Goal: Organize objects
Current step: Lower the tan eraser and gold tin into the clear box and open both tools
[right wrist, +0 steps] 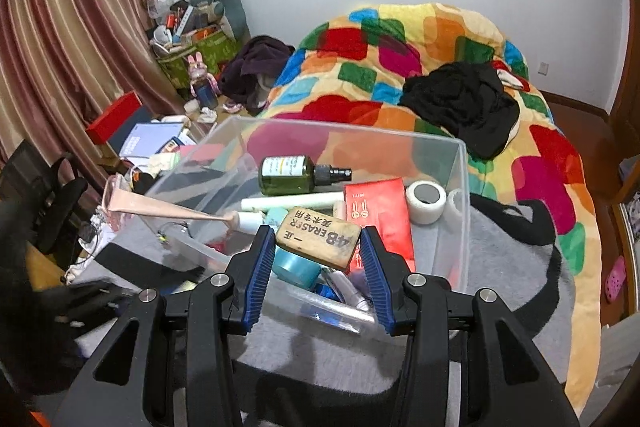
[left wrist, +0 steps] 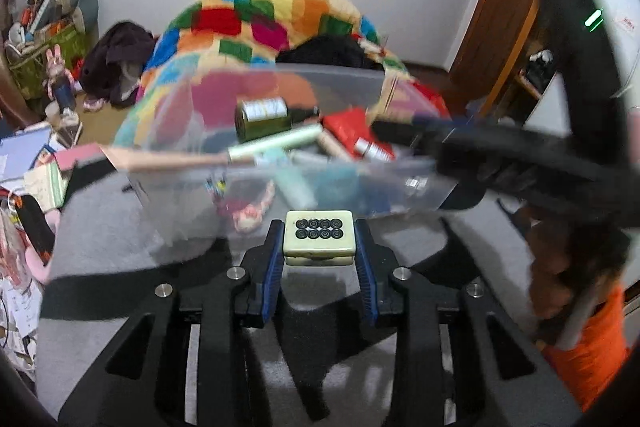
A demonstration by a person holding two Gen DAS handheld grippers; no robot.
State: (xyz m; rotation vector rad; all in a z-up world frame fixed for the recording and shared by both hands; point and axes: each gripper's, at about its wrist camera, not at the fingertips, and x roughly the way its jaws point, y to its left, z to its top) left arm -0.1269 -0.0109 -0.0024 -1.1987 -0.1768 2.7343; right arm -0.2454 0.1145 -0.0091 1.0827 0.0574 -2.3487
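My left gripper [left wrist: 319, 241] is shut on a cream mahjong tile [left wrist: 319, 235] with eight black circles, held just in front of the clear plastic bin [left wrist: 168, 131]. My right gripper [right wrist: 318, 241] is shut on a tan 4B eraser [right wrist: 318, 242], held over the near edge of the same clear bin [right wrist: 460, 183]. Inside the bin lie a green spray bottle [right wrist: 286, 174], a red box [right wrist: 380, 215], a white tape roll [right wrist: 426, 201], a white tube [right wrist: 292, 202], a teal lid [right wrist: 296, 267] and a pink shoehorn [right wrist: 160, 207]. The right gripper's black body [left wrist: 520, 163] crosses the left wrist view.
The bin sits on a grey and black cloth [right wrist: 500, 267] at the foot of a bed with a multicoloured blanket [right wrist: 400, 59]. Black clothes [right wrist: 464, 103] lie on the blanket. Boxes, papers and a red box [right wrist: 116, 119] clutter the left side by the curtain [right wrist: 60, 47].
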